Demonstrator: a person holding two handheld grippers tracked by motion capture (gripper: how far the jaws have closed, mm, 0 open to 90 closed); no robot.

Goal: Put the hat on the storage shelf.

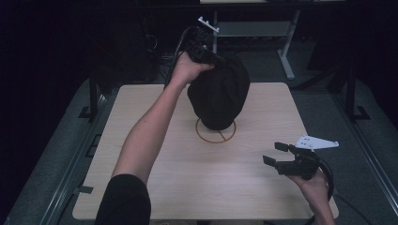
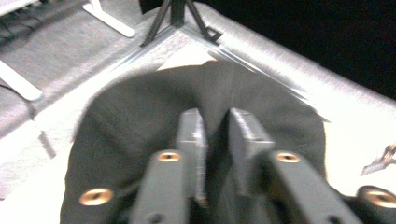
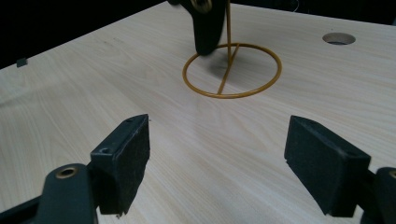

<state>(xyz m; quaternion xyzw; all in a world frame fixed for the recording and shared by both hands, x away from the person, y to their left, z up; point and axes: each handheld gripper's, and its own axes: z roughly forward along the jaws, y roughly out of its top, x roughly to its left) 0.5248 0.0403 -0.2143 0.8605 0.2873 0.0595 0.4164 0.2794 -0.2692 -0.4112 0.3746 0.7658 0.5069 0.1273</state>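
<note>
Over the table point(image 1: 155, 187) centre, a black cap point(image 1: 219, 91) hangs above the wire stand point(image 1: 215, 131), pinched at its far edge by the left gripper point(image 1: 206, 54). Right gripper point(image 1: 278, 153) idles near right, jaws wide apart. Best to keep the pinch firm and guide the cap steadily, clear of the ring.

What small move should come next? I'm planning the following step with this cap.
Probably lower the black fabric cap straight down. The left gripper is shut on its crown, and it hangs over the gold wire stand. The right gripper waits open above the table.
</note>
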